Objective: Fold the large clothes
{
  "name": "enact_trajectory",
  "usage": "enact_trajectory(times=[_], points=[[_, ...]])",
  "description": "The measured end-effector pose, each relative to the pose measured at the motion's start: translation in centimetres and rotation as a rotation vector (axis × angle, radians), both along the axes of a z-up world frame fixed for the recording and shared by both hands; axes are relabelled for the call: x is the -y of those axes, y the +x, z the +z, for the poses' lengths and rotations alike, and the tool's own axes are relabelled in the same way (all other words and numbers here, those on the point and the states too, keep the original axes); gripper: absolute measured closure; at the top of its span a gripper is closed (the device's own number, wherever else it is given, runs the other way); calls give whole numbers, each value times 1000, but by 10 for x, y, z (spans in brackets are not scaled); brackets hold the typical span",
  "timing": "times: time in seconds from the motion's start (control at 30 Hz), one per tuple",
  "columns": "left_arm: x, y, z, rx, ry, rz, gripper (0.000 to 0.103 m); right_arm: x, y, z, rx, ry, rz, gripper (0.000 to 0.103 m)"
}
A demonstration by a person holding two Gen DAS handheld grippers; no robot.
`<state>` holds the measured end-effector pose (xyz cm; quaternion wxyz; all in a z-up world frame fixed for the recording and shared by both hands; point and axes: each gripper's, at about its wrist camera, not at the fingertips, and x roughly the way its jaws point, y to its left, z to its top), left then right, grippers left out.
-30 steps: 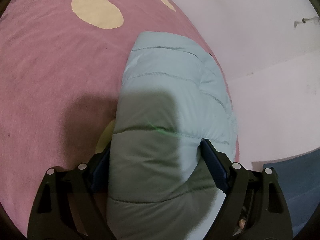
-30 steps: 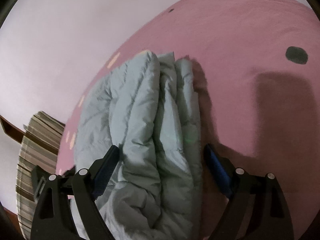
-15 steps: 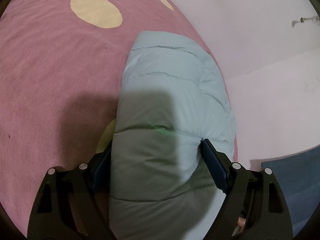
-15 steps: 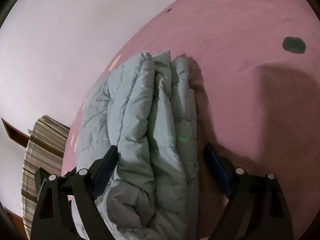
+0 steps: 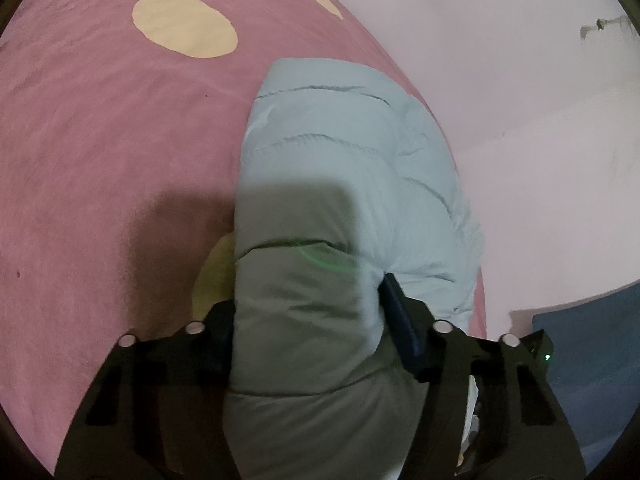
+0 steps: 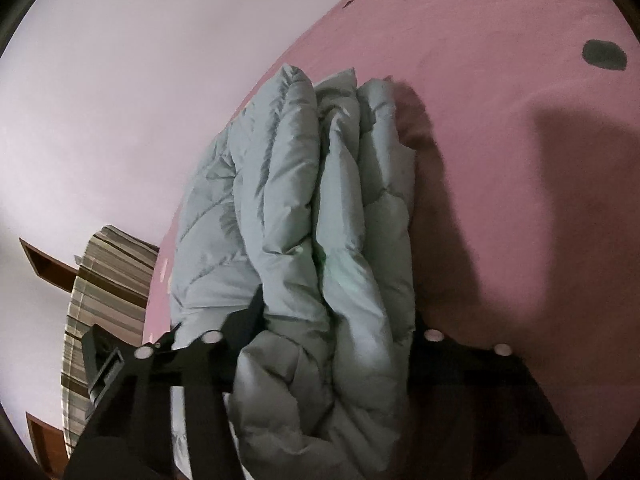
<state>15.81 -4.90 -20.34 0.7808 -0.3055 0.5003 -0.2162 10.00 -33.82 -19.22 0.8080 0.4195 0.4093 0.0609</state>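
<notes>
**A:** So where's the jacket (image 5: 340,184) sitting relative to your claws right now?

**B:** Dead ahead of both. It's a puffy pale-blue bundle lying on the pink bedspread (image 5: 100,140), right by the bed's edge next to the wall. In your left view its long axis runs from 6 o'clock up to 12, straight out along the fingers. Same deal in the right view, where you see the stacked layers edge-on, folds running 6 to 12.

**A:** And the grip?

**B:** Your left claw (image 5: 308,312) is closing on the near end. The padding bulges between the jaws, and the blue pad at 4 o'clock is already dug into the fabric. Your right claw (image 6: 336,320) is closing too, with the thick stack of layers squeezed between its fingers.

**A:** Which hand's nearer?

**B:** Honestly neither, each has its own end of the bundle. Since the length runs away from you, I'd guess the next move carries the whole thing along that line.
</notes>
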Motion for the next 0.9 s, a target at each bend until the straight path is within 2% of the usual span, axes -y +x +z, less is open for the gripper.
enact_trajectory(times=[0.13,0.23,0.57,0.9], points=[[1,-2,9,38,35,-11,61,-1,-1,2,22,-8,14,65],[2,-5,17,64,52,-19,65,-6,-1,8,43,-27,17,69],[-20,-10,57,160,98,3,68,-30,7,45,128,-147,83,74],[-79,15,93,251,114,113,68,-83,75,75,236,-147,162,74]])
